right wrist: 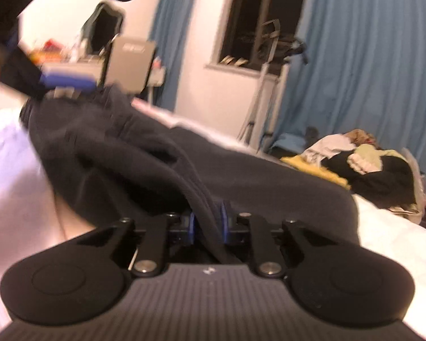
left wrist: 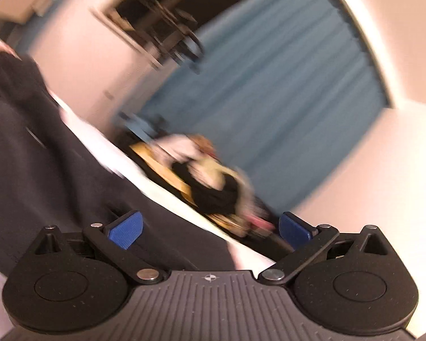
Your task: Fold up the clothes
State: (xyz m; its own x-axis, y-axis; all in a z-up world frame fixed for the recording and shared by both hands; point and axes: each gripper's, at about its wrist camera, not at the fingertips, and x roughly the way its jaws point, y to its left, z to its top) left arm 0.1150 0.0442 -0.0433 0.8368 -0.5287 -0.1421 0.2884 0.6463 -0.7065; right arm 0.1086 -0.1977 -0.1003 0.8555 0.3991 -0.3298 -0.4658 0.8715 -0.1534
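Note:
A dark grey garment (right wrist: 162, 164) lies on the white bed (right wrist: 11, 170). My right gripper (right wrist: 208, 224) is shut on a fold of it, the cloth pinched between the blue pads. My left gripper (left wrist: 210, 228) is open and empty, tilted, with the same garment (left wrist: 42, 170) under and left of it. The left gripper also shows blurred in the right wrist view (right wrist: 68, 79), at the garment's far upper edge. Whether it touches the cloth there I cannot tell.
A pile of mixed clothes (right wrist: 366, 164) sits on the floor beyond the bed, also in the left wrist view (left wrist: 213, 182). Blue curtains (right wrist: 369, 56), a dark window (right wrist: 258, 14), a stand (right wrist: 258, 108) and a cluttered desk (right wrist: 99, 59) are behind.

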